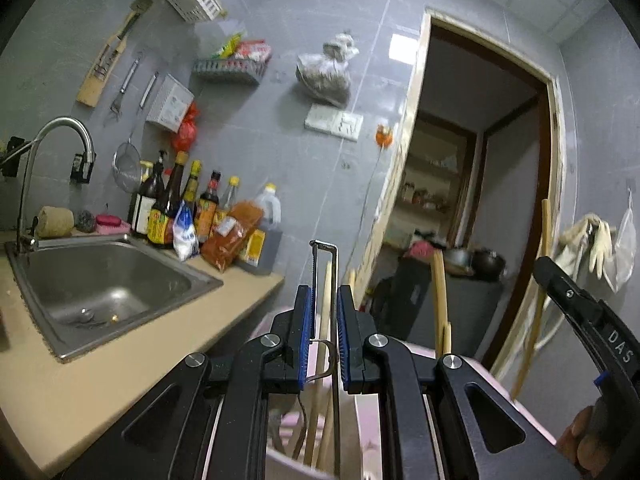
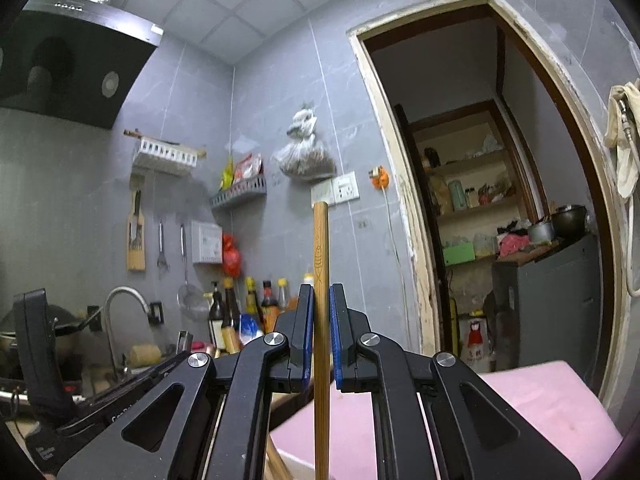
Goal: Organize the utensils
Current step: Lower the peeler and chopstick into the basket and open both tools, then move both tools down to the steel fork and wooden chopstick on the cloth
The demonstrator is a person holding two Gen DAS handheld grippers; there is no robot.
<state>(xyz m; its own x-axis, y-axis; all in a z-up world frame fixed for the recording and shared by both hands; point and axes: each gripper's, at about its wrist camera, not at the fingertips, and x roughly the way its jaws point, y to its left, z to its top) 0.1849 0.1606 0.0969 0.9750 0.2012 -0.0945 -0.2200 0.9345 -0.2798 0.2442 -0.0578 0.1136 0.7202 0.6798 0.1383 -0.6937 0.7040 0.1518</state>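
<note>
My right gripper point(image 2: 320, 320) is clamped on a wooden chopstick point(image 2: 321, 264), pads pressed to both sides. The stick stands upright, long axis vertical, its blunt top above the jaws and a small fish drawing on the shaft. Its lower end runs off the bottom of the frame, so I cannot see the tip.

My left gripper point(image 1: 323, 320) is nearly closed around a thin metal utensil point(image 1: 325, 280), also upright, with a squared bend at the top. The pads look close to it, but I cannot tell whether they actually press on it. Its lower part drops among wooden sticks point(image 1: 320, 420) below, blurred and hard to sort out.

Just under both tools sits a pink box point(image 2: 540, 400), partly hidden by the arms.

Left of that lie the counter point(image 1: 100, 360) and the sink point(image 1: 104, 280). Behind stand bottles point(image 1: 176, 200) against the grey wall, and a doorway point(image 2: 500, 200) opens to the right.
</note>
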